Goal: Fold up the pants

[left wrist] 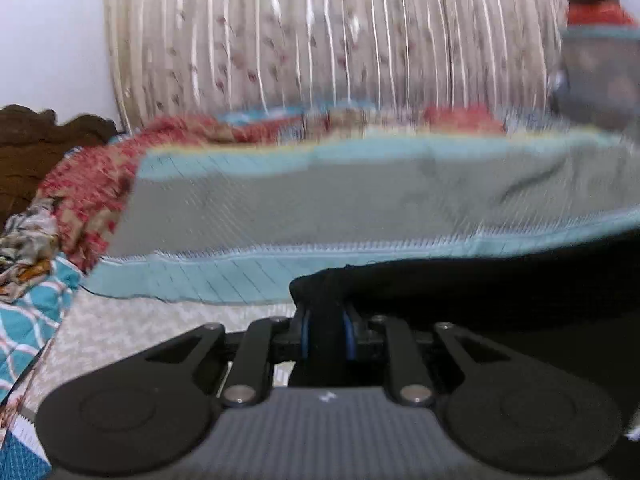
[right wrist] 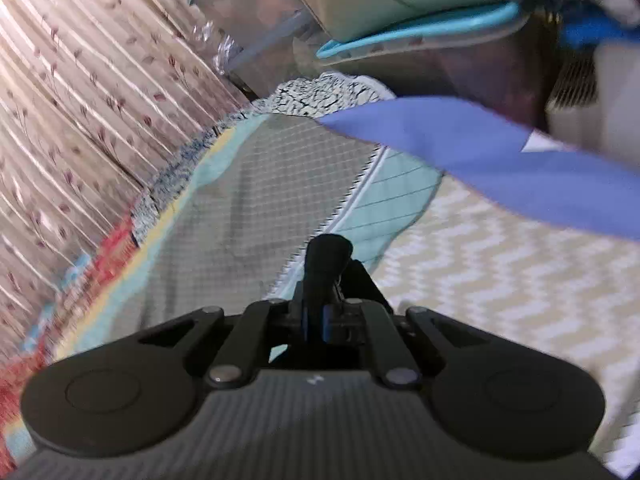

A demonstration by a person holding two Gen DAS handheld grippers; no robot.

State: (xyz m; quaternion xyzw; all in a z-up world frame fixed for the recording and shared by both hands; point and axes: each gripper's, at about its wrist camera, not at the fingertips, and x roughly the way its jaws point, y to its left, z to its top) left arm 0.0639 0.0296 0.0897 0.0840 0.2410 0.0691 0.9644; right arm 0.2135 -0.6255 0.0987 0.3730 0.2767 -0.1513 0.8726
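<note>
The pants are black. In the left wrist view my left gripper [left wrist: 327, 326] is shut on a bunched edge of the black pants [left wrist: 500, 292], which stretch taut to the right above the bed. In the right wrist view my right gripper [right wrist: 325, 280] is shut on a small wad of the black pants [right wrist: 328, 256], lifted above the bed. Most of the garment is out of sight in the right view. Both views are motion-blurred.
A grey quilt with teal border [left wrist: 280, 208] [right wrist: 248, 200] covers the bed, over a cream zigzag sheet [right wrist: 500, 264]. Red patterned cloth [left wrist: 88, 184] lies at the left. Curtains [left wrist: 320, 32] hang behind. A blue band [right wrist: 520, 160] crosses the right view.
</note>
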